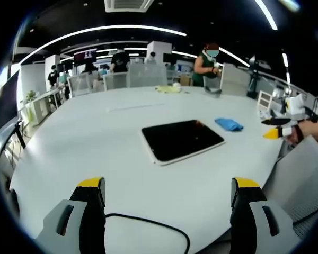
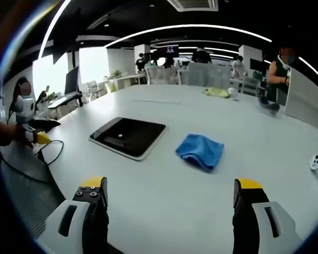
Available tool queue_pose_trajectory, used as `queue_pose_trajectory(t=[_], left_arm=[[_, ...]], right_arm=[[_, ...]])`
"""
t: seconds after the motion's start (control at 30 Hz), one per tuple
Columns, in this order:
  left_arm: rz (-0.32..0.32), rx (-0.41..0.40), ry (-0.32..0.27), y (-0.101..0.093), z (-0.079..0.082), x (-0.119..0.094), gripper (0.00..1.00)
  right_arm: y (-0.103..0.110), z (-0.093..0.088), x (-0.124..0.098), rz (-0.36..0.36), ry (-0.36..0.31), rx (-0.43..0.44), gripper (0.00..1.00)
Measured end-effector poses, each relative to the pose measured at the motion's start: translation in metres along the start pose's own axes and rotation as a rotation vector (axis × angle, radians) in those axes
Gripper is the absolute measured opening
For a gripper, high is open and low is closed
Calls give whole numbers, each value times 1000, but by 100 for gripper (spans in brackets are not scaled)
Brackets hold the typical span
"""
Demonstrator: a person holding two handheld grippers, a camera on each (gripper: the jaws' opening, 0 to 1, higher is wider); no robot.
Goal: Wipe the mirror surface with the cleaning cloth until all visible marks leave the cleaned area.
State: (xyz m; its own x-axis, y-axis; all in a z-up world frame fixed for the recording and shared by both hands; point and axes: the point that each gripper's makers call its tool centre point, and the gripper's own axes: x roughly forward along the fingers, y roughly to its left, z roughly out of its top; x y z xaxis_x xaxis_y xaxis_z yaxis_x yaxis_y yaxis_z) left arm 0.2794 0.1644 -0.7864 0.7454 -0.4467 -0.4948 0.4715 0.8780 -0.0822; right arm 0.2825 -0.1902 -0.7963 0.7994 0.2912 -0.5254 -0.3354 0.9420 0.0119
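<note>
A: While I look along the left gripper view, I see my left hand-held gripper [image 1: 167, 197] with its jaws wide apart, holding nothing, above the white surface [image 1: 95, 143].
B: Where is the mirror?
A: The mirror [image 1: 182, 139] lies flat near the middle of the surface, dark, with a pale frame. The blue cleaning cloth [image 1: 229, 124] sits just beyond its far right corner, apart from it. A black cable [image 1: 148, 225] curls on the surface between my jaws. The right hand-held gripper [image 1: 278, 128] shows at the right edge.
B: And the right gripper view?
A: My right hand-held gripper [image 2: 169, 198] is spread open too, empty. The cleaning cloth [image 2: 200, 151] lies crumpled just right of the mirror [image 2: 129, 136], not touching it. The left hand-held gripper [image 2: 38, 135] shows at the left edge. A person [image 2: 279, 74] stands at the far side.
</note>
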Motion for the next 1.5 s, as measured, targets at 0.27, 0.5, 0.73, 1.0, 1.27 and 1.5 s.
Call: queue_pose_trajectory(t=[0.27, 0.5, 0.73, 1.0, 1.27, 1.5], left_arm=[[16, -10, -6, 3, 1, -1, 99], [21, -14, -16, 5, 2, -2, 99], [20, -14, -22, 4, 4, -2, 99], [11, -8, -11, 2, 2, -1, 99], [5, -5, -11, 1, 2, 0, 99], [1, -5, -6, 0, 2, 0, 99]], right_arm=[[7, 4, 9, 25, 62, -87, 100], [5, 16, 10, 73, 109, -128, 100], [-11, 35, 10, 88, 152, -102, 100], [-38, 82, 9, 86, 122, -135, 100], [-45, 97, 13, 170, 232, -146, 100], [-55, 116, 22, 193, 339, -221, 97]])
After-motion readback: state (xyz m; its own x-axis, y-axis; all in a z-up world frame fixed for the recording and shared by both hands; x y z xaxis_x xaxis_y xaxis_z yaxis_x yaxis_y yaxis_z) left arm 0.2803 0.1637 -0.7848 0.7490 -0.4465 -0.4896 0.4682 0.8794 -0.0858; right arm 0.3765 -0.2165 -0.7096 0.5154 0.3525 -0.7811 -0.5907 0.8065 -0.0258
